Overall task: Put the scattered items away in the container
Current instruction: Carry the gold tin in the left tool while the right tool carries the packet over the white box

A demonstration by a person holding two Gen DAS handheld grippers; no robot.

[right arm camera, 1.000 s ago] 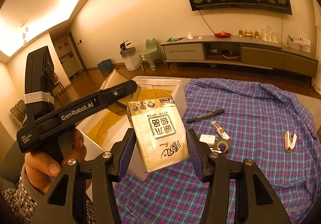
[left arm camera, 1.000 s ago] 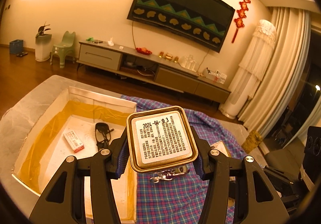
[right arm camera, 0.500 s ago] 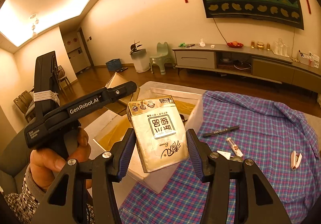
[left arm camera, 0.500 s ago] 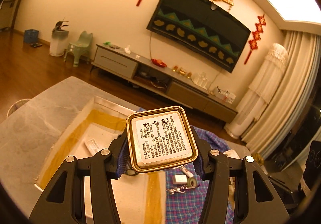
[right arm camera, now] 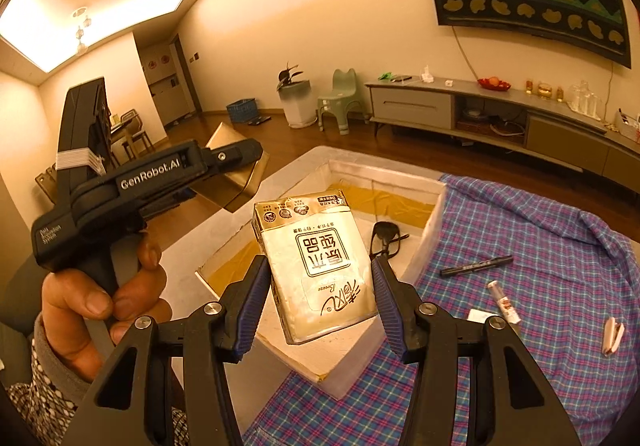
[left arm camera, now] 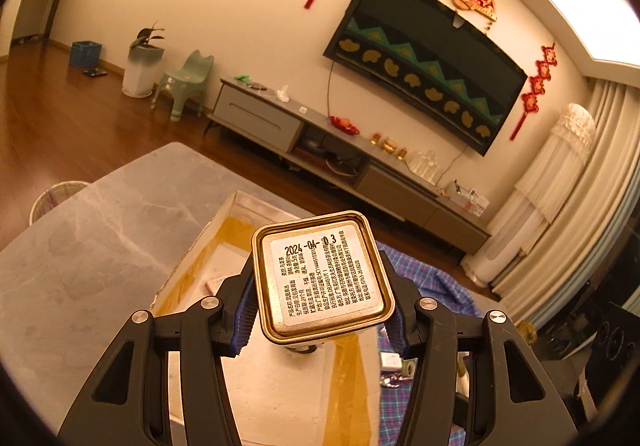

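- Square gold tin (left arm camera: 323, 278): dated label facing camera, held above the box.
- Tissue pack (right arm camera: 316, 266): cream, tilted, over the box's near edge.
- Open white box (right arm camera: 434, 222): glasses (right arm camera: 384, 238) inside.
- Marker (right arm camera: 476, 266), small tube (right arm camera: 503, 301) on checked cloth.

L wrist: close above box (left arm camera: 192, 266) | R wrist: over same box (right arm camera: 434, 214), facing TV wall

The square tin (left arm camera: 323, 278) is glossy gold metal with a matt paper label on its base. The tissue pack (right arm camera: 318, 266) wears shiny plastic film. Beside the white box (right arm camera: 430, 222), which looks like matt foam lined with yellowish tape, lies woven checked cloth (right arm camera: 560, 266); the tabletop (left arm camera: 88, 246) is smooth grey marble-like stone
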